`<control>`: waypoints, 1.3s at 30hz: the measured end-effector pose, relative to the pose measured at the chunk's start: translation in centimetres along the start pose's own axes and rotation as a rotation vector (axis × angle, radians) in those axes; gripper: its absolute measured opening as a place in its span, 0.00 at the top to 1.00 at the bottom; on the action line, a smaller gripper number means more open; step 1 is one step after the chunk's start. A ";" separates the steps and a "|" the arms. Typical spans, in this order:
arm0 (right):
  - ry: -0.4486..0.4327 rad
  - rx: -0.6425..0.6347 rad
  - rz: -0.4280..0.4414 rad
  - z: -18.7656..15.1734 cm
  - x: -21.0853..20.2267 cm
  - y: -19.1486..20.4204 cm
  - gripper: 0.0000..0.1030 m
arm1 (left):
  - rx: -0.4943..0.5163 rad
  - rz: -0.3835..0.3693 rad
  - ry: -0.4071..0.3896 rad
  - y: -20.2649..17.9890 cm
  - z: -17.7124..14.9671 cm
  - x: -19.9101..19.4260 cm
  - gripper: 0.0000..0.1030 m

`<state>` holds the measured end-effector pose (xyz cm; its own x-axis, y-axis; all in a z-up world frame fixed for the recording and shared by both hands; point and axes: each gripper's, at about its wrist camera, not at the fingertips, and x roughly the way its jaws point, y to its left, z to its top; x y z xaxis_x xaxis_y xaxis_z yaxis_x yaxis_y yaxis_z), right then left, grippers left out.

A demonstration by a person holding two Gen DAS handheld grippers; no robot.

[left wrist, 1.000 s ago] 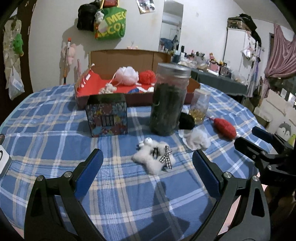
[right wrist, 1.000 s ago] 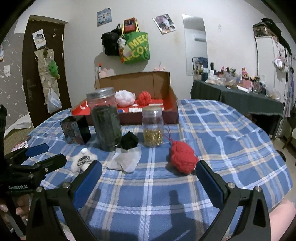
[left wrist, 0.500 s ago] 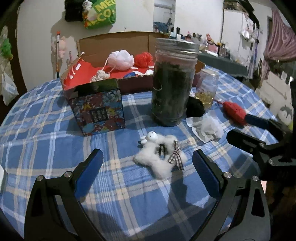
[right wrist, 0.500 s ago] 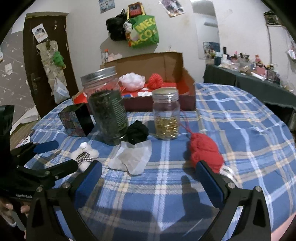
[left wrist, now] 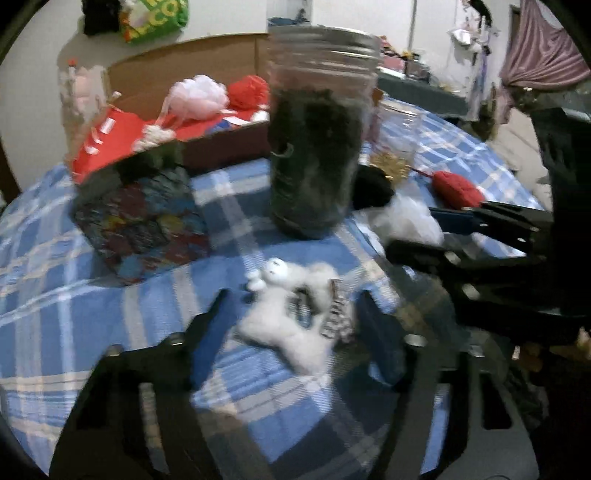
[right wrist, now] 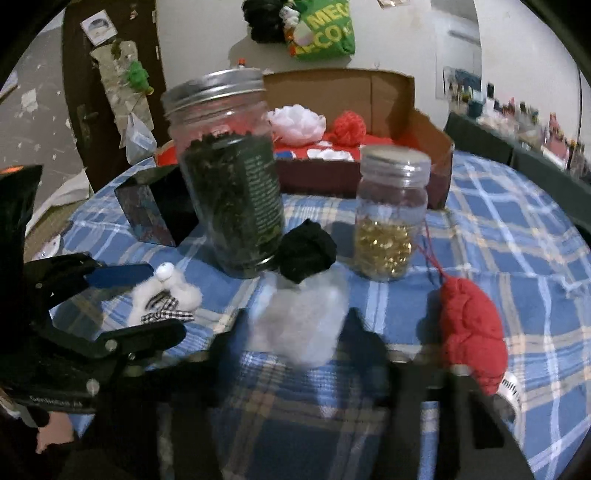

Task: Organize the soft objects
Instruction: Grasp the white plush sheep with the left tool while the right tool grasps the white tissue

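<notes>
Left gripper [left wrist: 291, 314] open, straddling white plush toy [left wrist: 295, 314] on the checked bench [left wrist: 55, 302]. Right gripper [right wrist: 295, 332] open around white fluffy wad [right wrist: 299, 325]. At 12 o'clock of the wad, black pom-pom [right wrist: 306, 251]; at 3 o'clock, red knit piece [right wrist: 472, 328]. Behind, dark-filled jar [right wrist: 229, 177], small jar [right wrist: 391, 214], cardboard box [right wrist: 436, 147].

Green bag [right wrist: 325, 33] on wall: "MEG", "ECO" (cut off); dark jar [right wrist: 236, 177] label unreadable

White fluffy toy [left wrist: 295, 314] flat on tablecloth
</notes>
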<state>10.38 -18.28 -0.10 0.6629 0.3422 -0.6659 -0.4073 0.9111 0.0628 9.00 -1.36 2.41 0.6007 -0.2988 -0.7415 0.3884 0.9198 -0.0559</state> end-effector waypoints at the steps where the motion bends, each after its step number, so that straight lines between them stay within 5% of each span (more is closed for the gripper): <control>1: -0.001 -0.011 0.014 0.0 -0.1 0.2 0.82 | 0.010 -0.008 -0.010 -0.2 0.0 -0.1 0.48; 3: -0.012 -0.020 0.027 -0.1 -0.4 0.4 0.89 | 0.007 -0.011 -0.023 -0.2 -0.1 -0.4 0.51; 14: -0.064 -0.015 0.053 0.2 -2.4 0.8 0.89 | -0.011 -0.027 -0.032 -0.1 0.0 -1.1 0.56; 16: -0.054 -0.014 0.057 0.1 -2.3 0.8 0.89 | -0.021 -0.027 -0.038 0.0 -0.3 -1.2 0.52; 18: -0.045 -0.013 0.062 -0.1 -2.4 0.8 0.89 | -0.034 -0.022 -0.034 0.2 -0.5 -1.2 0.32; 21: -0.016 -0.013 0.057 -0.7 -2.3 0.7 0.87 | -0.024 -0.012 -0.036 0.3 -0.7 -1.3 0.31; 22: -0.004 -0.018 0.045 -1.0 -2.2 0.6 0.83 | -0.018 -0.006 -0.027 0.2 -0.8 -1.1 0.31; 24: -0.002 -0.029 0.012 -1.5 -2.1 0.7 0.42 | -0.013 0.000 -0.016 0.1 -0.8 -0.9 0.30; 26: -0.020 -0.047 -0.031 -1.8 -2.2 0.8 0.20 | 0.004 0.015 -0.011 -0.2 -0.7 -0.8 0.29; 34: -0.082 -0.087 -0.107 -1.8 -2.3 1.0 0.26 | 0.060 0.063 -0.016 -1.1 -0.7 -0.2 0.29; 39: -0.071 -0.080 -0.070 -2.1 -1.3 0.8 0.64 | 0.069 0.029 -0.029 -1.3 -0.8 -0.2 0.45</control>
<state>7.86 -18.44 -0.70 0.7332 0.2968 -0.6118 -0.4056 0.9131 -0.0431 7.79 -2.30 2.15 0.6318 -0.2804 -0.7227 0.4174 0.9086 0.0124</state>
